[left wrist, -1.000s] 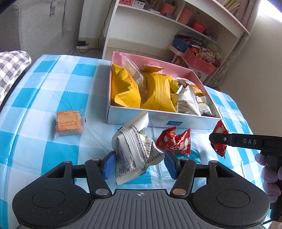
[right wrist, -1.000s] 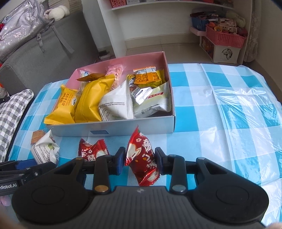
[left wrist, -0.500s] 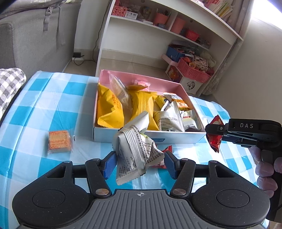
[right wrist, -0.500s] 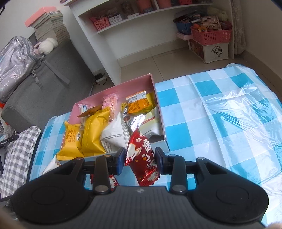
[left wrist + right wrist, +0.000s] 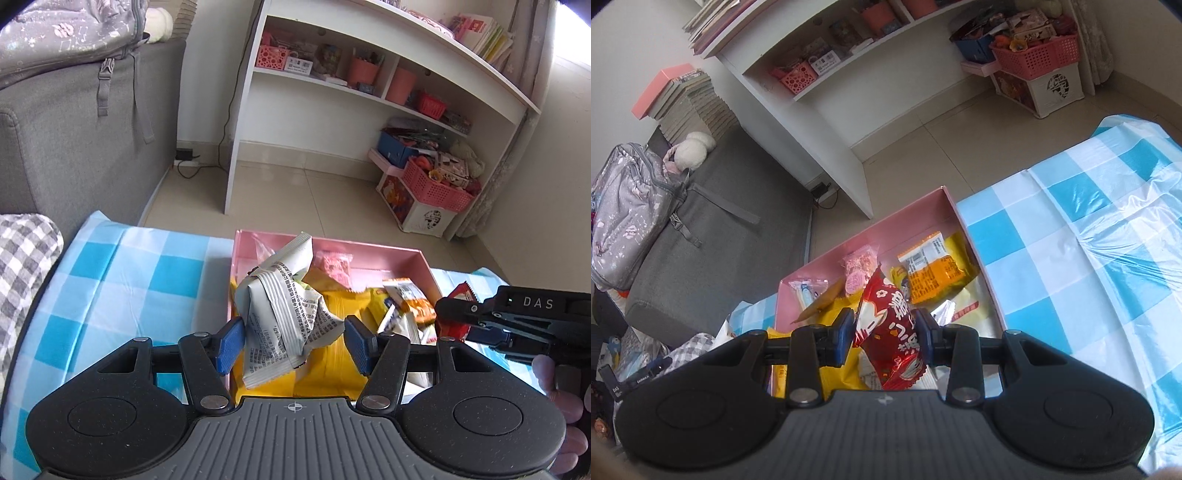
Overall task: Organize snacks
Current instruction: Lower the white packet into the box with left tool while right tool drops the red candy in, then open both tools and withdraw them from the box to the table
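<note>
Both of your hand-held grippers have risen from the bench and come forward over the pink box since the earlier frames, each carrying its packet along; the wafer block and the second red packet seen on the cloth before are now out of view

Your left hand-held gripper [image 5: 291, 341] pinches the crumpled white snack packet [image 5: 286, 314] between its blue pads, low in the centre of the left wrist frame. That packet hangs above the near left part of the pink box [image 5: 388, 254], with yellow packets [image 5: 332, 373] lying directly beneath it inside.

Your right hand-held gripper [image 5: 884, 334] is clamped on the red snack packet [image 5: 892, 332], which stands tilted between the pads in the lower centre of the right wrist frame. In the left wrist frame the same gripper [image 5: 452, 317] enters from the right edge, with the red packet [image 5: 460, 295] at its tip over the box's right wall, and your hand [image 5: 561, 417] grips the handle in the lower right corner.

Inside the box [image 5: 886, 236] you can see an orange and white packet [image 5: 932, 266] toward the upper right and a pink packet [image 5: 858, 267] near the far wall. The blue and white checked cloth [image 5: 1089, 258] covers the bench to the right of the box
</note>
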